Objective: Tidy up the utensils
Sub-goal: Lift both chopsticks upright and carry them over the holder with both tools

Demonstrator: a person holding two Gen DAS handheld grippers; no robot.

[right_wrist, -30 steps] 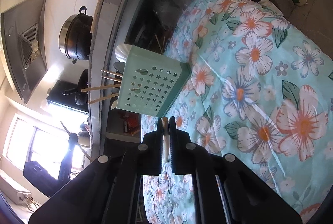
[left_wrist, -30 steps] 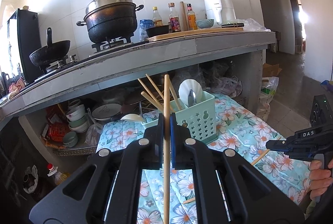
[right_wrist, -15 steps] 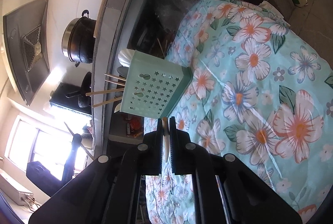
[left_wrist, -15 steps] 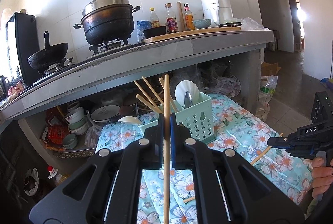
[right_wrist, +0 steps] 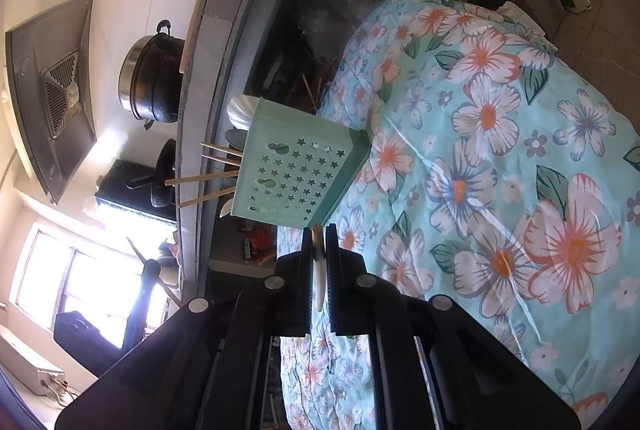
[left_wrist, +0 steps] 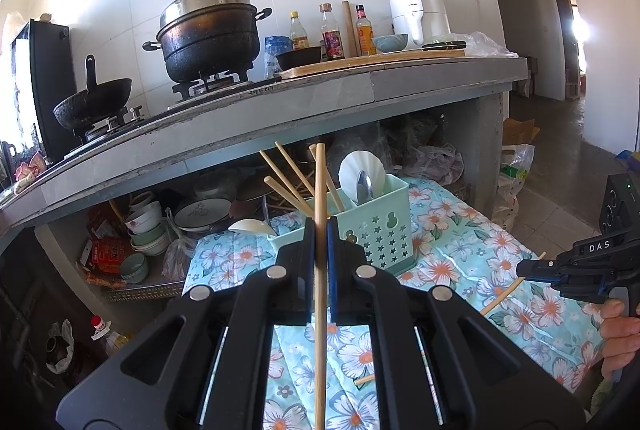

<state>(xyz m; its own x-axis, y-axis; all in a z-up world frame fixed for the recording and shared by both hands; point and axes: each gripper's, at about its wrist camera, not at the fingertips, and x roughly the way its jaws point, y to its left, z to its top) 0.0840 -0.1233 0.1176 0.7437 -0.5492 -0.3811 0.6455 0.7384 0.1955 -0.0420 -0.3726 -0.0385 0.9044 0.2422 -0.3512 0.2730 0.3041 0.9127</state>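
**Both grippers clamped on chopsticks before the caddy**

Fingers (left_wrist: 308,250) of the left gripper (left_wrist: 319,246) are pinched narrow on a chopstick (left_wrist: 320,190), which stands upright between them and runs from the bottom of the view up past the counter (left_wrist: 280,118) edge. Those of the right gripper (right_wrist: 319,242) are likewise nearly closed, on a second chopstick (left_wrist: 508,290); in the left view it slants down and away from the jaws above the cloth (left_wrist: 460,230), and in the right view only its pale end shows between the pads.

Largest in the room is the grey counter, its front edge overhanging a cluttered shelf. Below and in front lies the floral cloth, mostly bare to the right of the caddy.

Near the cloth's far edge stands the caddy (left_wrist: 380,226): mint-green plastic, its front punched with stars and two gourd-shaped holes. Several chopsticks (left_wrist: 288,174) lean out of its left part, fanned toward the counter's underside; a white ladle (left_wrist: 356,170) and a metal spoon (left_wrist: 364,186) stand in the right part. A white spoon (left_wrist: 248,226) lies just left of it.

One short stick end (left_wrist: 364,380) lies on the cloth near the left gripper.
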